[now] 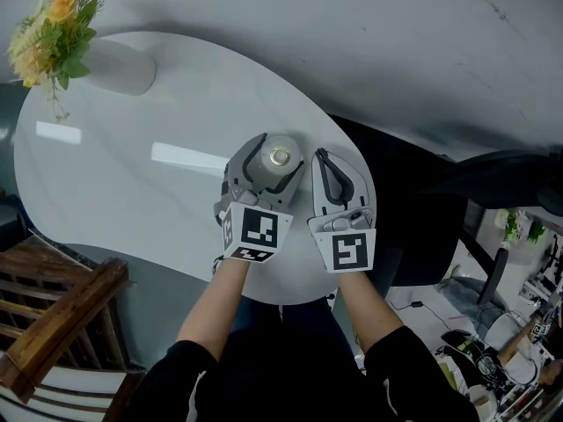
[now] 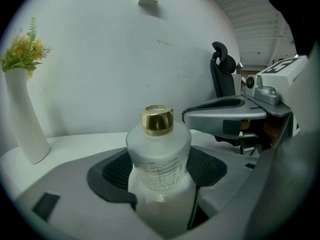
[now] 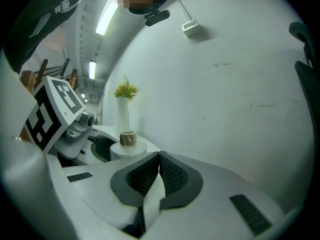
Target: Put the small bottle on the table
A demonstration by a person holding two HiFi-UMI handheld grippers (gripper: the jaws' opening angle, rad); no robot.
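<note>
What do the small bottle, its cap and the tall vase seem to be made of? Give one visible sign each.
The small bottle: frosted glass or plastic; milky, translucent, matt wall.
The cap: shiny gold, metal or metallised plastic; it mirrors light.
The vase: white, probably matt ceramic; opaque, smooth, no glare.

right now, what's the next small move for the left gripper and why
Probably ease the left gripper straight down until the small bottle surely rests on the table, before any release. Its jaws clamp the upright bottle over the tabletop, and contact can't be confirmed. The right gripper is shut and empty.
</note>
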